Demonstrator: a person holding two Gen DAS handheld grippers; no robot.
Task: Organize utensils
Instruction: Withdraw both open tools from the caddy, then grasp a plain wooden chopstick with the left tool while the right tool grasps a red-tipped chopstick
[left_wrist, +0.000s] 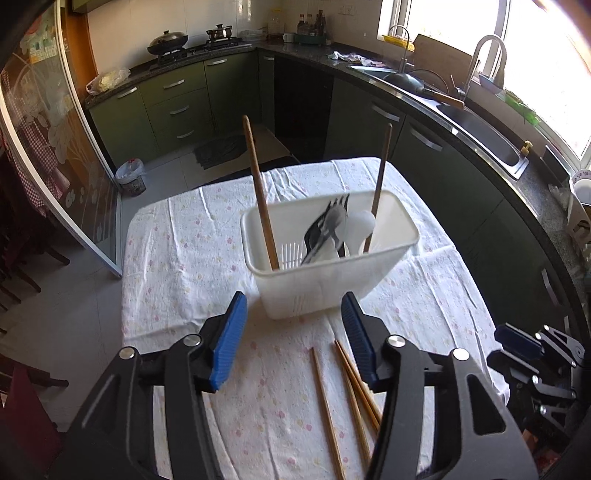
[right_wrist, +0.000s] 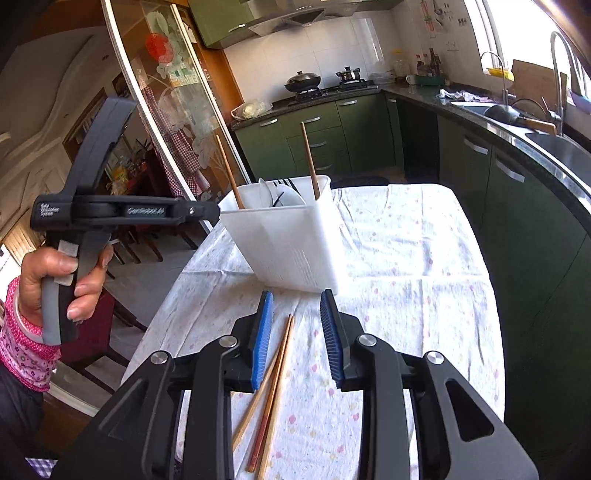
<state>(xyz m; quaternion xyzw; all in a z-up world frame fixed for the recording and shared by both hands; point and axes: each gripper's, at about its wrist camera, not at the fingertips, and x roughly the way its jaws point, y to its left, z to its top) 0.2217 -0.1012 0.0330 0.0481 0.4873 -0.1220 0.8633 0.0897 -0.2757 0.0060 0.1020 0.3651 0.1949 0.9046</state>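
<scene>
White utensil basket (left_wrist: 332, 254), frame centre: two chopsticks, forks, spoon inside. Loose chopsticks (right_wrist: 275, 373) on counter (right_wrist: 406, 258), lower centre. Right gripper (right_wrist: 297, 339) apart above them; left gripper (left_wrist: 295, 343) apart, empty. Advice: pinch one stick mid-length, drop upright.

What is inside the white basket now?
The basket holds two chopsticks, standing apart at opposite ends, dark forks and a white spoon. Its walls hide the utensils' lower ends.
</scene>
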